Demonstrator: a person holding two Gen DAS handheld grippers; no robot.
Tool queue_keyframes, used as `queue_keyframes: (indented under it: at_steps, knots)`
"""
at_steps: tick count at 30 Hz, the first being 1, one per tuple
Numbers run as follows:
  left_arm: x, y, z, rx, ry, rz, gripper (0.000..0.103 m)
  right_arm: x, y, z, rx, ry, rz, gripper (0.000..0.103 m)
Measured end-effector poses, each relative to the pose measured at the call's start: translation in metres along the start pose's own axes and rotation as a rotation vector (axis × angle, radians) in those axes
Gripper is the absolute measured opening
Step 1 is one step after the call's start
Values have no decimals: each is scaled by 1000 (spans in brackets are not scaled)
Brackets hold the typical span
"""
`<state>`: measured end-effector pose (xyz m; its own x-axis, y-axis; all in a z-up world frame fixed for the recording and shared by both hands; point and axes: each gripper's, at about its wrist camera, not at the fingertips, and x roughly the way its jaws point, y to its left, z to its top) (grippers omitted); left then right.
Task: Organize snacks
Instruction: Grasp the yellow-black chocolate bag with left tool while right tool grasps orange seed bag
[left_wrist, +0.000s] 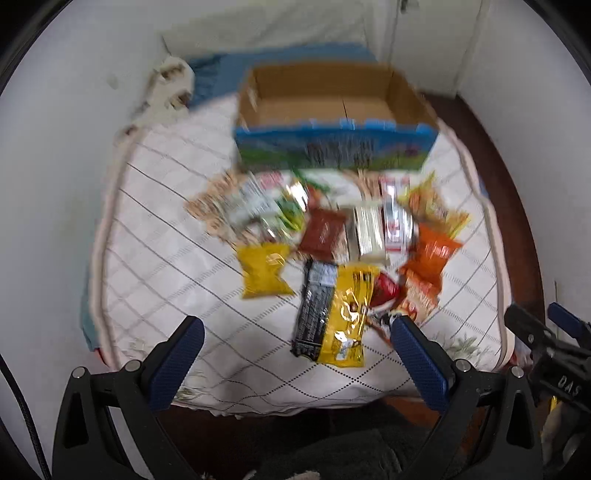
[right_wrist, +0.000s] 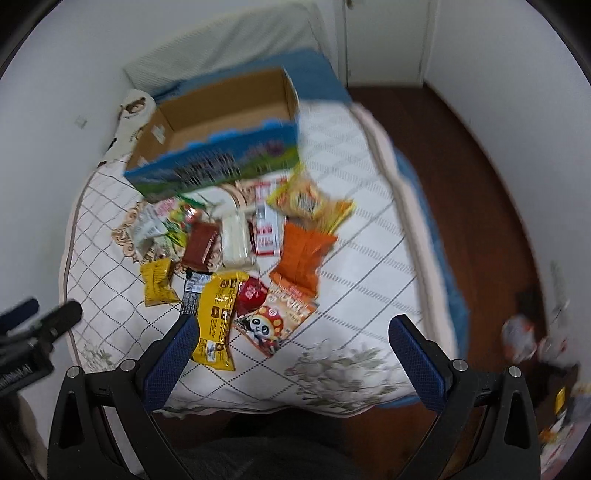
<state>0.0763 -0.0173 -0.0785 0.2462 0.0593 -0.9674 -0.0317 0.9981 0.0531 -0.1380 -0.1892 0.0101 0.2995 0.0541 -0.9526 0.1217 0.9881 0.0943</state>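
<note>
Both views motion-blurred. Left tongs (left_wrist: 295, 332) spread wide, holding nothing, above the near edge of the white quilted bed cover (left_wrist: 155, 266). Right tongs (right_wrist: 293, 330) likewise spread and bare. Snack packets heaped mid-cover: small yellow crinkled pouch (left_wrist: 264, 269), long yellow foil bag (left_wrist: 347, 314) touching a black wrapped bar (left_wrist: 314, 306), orange bag (left_wrist: 430, 258), panda-printed packet (right_wrist: 275, 319). Open cardboard box with blue-green printed front (left_wrist: 332, 147) sits just behind the heap.

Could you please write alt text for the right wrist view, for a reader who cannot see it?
A pile of snack packets lies on a quilted white mattress in front of an open, empty cardboard box. The right gripper hangs above the near edge, jaws wide apart, holding nothing.
</note>
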Motion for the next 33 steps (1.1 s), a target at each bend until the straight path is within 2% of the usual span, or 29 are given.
queue_keyframes:
  at_steps: [5, 7, 11, 17, 20, 23, 26, 29, 31, 33]
  knots:
    - [93, -13, 4, 66, 205, -55, 103, 91, -16, 2, 122, 168, 78, 103]
    - [130, -21, 5, 80, 291, -109, 103, 120, -20, 0, 154, 214, 84, 103]
    - [180, -36, 6, 116, 389, -142, 103, 163, -25, -6, 222, 288, 100, 103]
    - [221, -48, 8, 180, 409, -112, 101, 193, -26, -7, 293, 359, 133, 103]
    - [220, -42, 5, 173, 379, -101, 87, 206, -18, -3, 284, 367, 119, 103]
    - [211, -29, 0, 153, 357, -106, 85, 219, -11, -4, 300, 397, 124, 101]
    - [203, -7, -6, 94, 352, -79, 85, 233, -4, -4, 311, 421, 125, 95]
    - [197, 13, -17, 22, 349, -45, 85, 249, 1, -5, 338, 448, 126, 84]
    - [196, 24, -24, -13, 357, -49, 86, 255, 6, -6, 340, 456, 125, 71]
    - [201, 30, -29, -22, 380, -67, 88, 258, 14, -7, 298, 452, 113, 70]
